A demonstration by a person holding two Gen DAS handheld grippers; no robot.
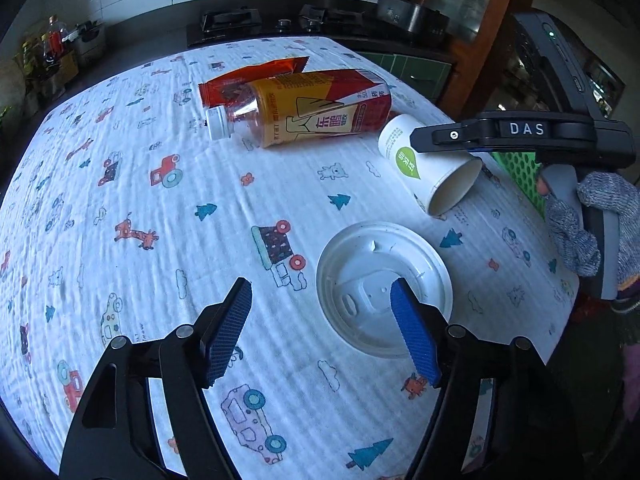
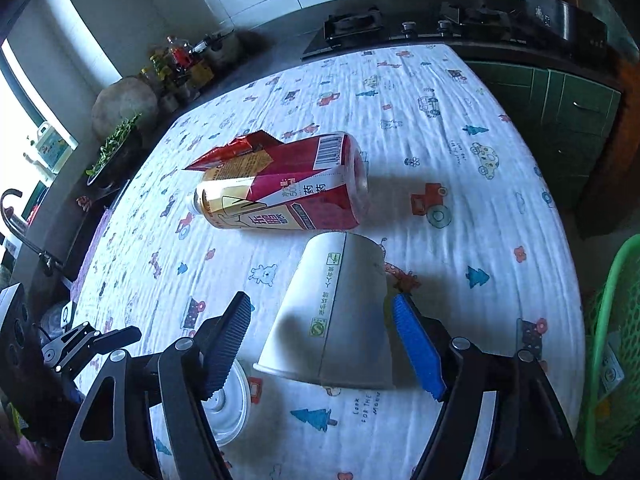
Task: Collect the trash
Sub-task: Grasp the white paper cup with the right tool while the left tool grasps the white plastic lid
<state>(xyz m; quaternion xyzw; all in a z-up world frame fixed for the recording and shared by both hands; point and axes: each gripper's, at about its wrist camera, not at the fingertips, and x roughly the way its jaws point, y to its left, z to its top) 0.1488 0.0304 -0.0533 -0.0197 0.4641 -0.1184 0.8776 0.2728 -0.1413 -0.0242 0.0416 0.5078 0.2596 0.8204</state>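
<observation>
On the worktop (image 1: 140, 184): left claw (image 1: 322, 304) spread wide over white lid (image 1: 360, 276); right claw (image 2: 322, 312) released, straddling toppled paper cup (image 2: 340, 304).

The right tool (image 2: 322, 346) stands open, its fingers on either side of a white paper cup (image 2: 332, 316) lying on its side on the bench (image 2: 460, 140). Just beyond the cup lies a plastic bottle (image 2: 288, 188), with a red wrapper (image 2: 236, 152) behind it. A white lid (image 2: 226, 404) rests at lower left, and a green basket (image 2: 612, 360) stands at the right edge.
</observation>
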